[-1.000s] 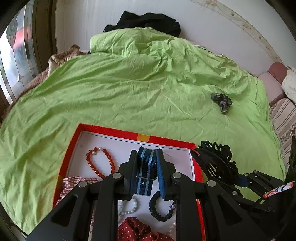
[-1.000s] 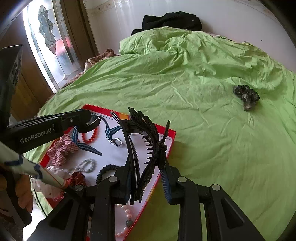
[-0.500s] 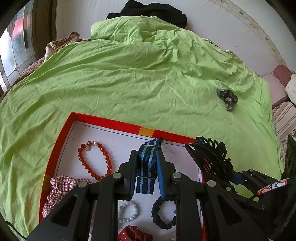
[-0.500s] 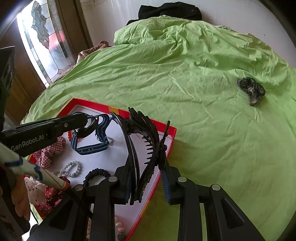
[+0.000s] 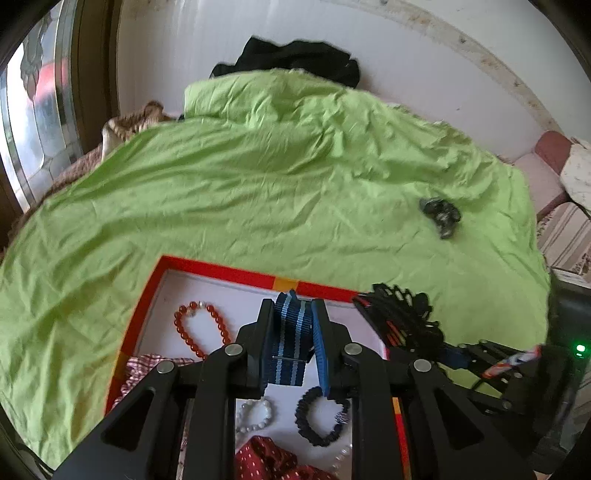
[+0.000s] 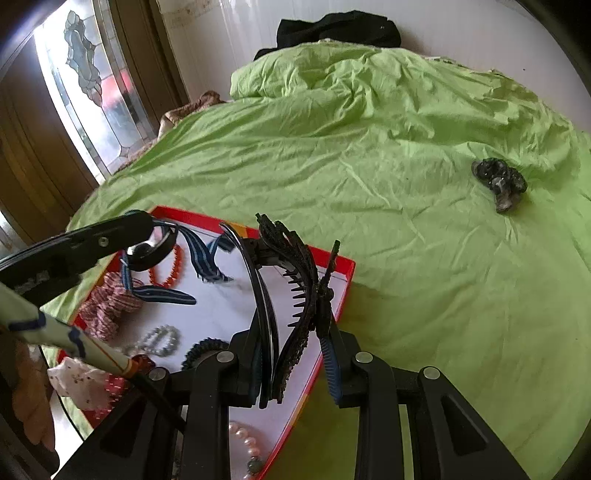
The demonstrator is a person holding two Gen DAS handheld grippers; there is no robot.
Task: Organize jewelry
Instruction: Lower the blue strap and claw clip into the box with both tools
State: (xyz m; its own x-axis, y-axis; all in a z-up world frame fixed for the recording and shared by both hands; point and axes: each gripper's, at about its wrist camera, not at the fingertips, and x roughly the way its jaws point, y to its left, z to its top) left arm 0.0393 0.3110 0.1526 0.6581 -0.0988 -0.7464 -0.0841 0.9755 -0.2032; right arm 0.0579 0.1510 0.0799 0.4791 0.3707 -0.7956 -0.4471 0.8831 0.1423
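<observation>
Both our grippers loaded over the red-rimmed tray (image 5: 221, 271).
Our left gripper (image 5: 292, 345) clamps the striped watch strap (image 5: 290, 343); our right gripper (image 6: 295, 349) clamps the black hair clip (image 6: 295, 280).

A bed covered by a wrinkled green sheet (image 5: 229, 206) is shown. A red-rimmed tray (image 5: 221, 271) is laid directly on the sheet, below and just ahead of the jaws. A dark hair clip (image 6: 498, 181) is seen on the sheet, well ahead and right of the jaws. Black clothing (image 6: 340, 27) is piled at the far edge.
</observation>
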